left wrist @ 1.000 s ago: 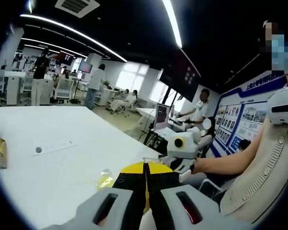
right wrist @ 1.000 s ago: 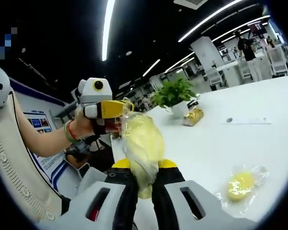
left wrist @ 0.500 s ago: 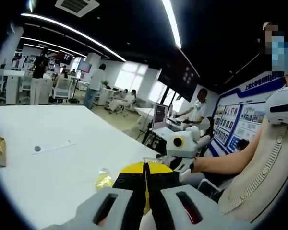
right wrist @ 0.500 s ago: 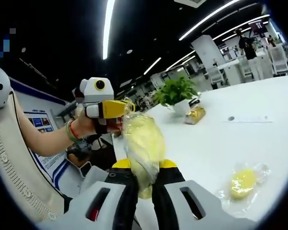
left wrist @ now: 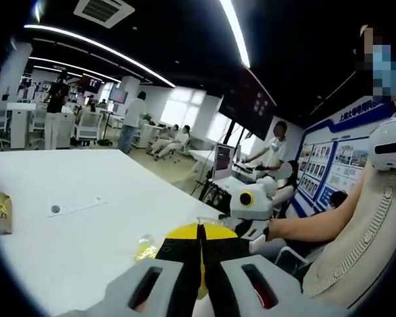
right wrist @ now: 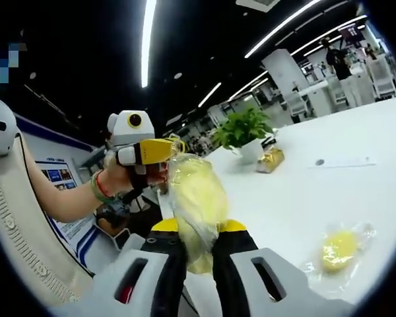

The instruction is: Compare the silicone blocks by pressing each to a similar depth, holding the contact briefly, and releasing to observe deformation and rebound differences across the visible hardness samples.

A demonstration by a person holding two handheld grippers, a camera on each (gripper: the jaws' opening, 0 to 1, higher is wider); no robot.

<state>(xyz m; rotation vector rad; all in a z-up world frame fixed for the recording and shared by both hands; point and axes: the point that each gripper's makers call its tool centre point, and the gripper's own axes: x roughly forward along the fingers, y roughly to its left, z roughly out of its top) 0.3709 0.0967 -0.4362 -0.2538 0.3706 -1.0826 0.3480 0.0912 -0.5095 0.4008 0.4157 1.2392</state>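
Two black fingers of the right gripper pinch a pale yellow silicone block in clear plastic wrap, lifted off the white counter. The left gripper nips the wrap's top; its fingers sit closed together. A second wrapped yellow block lies on the counter, near a potted green plant.

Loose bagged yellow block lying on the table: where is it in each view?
Left gripper view: loose bagged block sits low, centre-left, just left of the jaws.
Right gripper view: it lies lower right, right of the jaws.
Shared landmark: gold packet, far left edge in the left gripper view, upper centre-right in the right gripper view.
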